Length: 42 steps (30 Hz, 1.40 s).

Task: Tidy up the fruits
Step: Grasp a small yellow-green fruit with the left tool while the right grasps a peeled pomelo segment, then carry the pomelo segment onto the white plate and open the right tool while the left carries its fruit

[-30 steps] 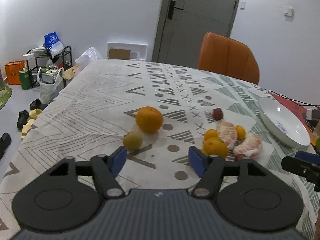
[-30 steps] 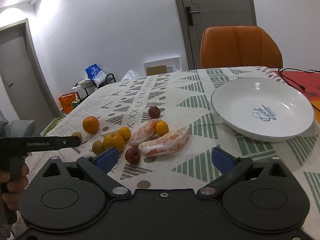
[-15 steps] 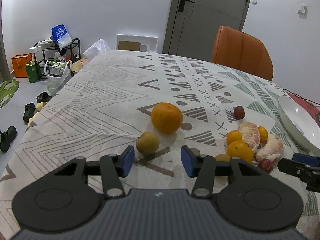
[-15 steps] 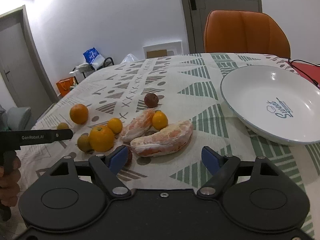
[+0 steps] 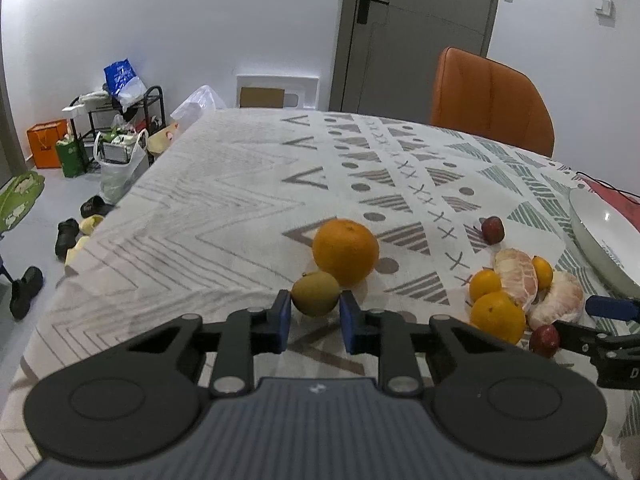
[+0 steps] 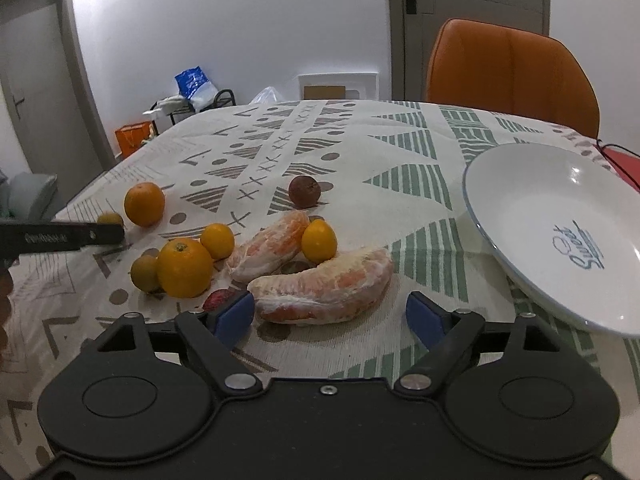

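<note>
Low in the middle of your left wrist view, your left gripper [image 5: 312,318] has its jaws pinched in on both sides of the small yellow-green fruit [image 5: 316,293], blue pads right against it, so it looks gripped. That fruit sits on the bench [image 5: 224,184], touching or just in front of the big orange [image 5: 345,251].

Lower center of your right wrist view, your right gripper [image 6: 331,316] has its jaws spread wide, nothing between the pads. The near pomelo piece [image 6: 326,288] lies just ahead of them. Behind it are a second pomelo piece [image 6: 272,246], three small oranges and a dark red fruit [image 6: 305,191] further back. Another red fruit [image 6: 216,300] peeks out beside the left pad.

The white plate [image 6: 560,216] is at the right edge of that frame, with no fruit in it.
</note>
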### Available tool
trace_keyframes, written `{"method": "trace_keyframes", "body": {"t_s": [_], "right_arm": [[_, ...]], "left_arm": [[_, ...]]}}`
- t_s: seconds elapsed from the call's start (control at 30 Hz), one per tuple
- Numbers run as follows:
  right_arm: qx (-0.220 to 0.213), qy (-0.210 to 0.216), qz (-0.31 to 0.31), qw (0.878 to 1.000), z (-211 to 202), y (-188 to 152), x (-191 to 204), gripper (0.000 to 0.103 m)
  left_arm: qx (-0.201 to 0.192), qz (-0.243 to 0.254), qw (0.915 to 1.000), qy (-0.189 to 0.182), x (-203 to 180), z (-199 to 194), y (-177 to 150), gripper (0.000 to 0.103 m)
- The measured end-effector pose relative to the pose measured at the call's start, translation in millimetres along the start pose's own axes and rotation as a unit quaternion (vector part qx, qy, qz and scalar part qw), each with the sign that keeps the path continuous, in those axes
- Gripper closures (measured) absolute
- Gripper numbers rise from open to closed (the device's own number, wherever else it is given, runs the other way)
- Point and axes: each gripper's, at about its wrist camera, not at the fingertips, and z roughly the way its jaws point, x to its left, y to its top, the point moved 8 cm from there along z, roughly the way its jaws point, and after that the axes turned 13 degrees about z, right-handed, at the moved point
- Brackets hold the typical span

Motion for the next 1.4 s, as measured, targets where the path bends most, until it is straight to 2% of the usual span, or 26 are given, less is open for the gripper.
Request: {"method": "trace_keyframes", "body": {"t_s": [0.37,0.5,0.93,1.4], "right_arm": [[0.000,-0.008,-0.050,0.999,14,4,9,0.009],[-0.008,-0.009,-0.057,0.998,12,5,9,0.021],[-0.050,-0.001,-0.021,0.999,-30,7,4,0.023],[-0.089,-0.003,0.011,0.996,-69,10,-14,0.023]], "left_arm": [[-0.021,0.037,0.9991,0.002,5,-10,18,0.079],[-0.025,0.045,0.9987,0.005,4,-11,19,0.079],[-0.036,0.043,0.9983,-0.014,-13,-28,15,0.079],[-0.054,0.058,0.9959,-0.042,-58,-40,26,0.079]]}}
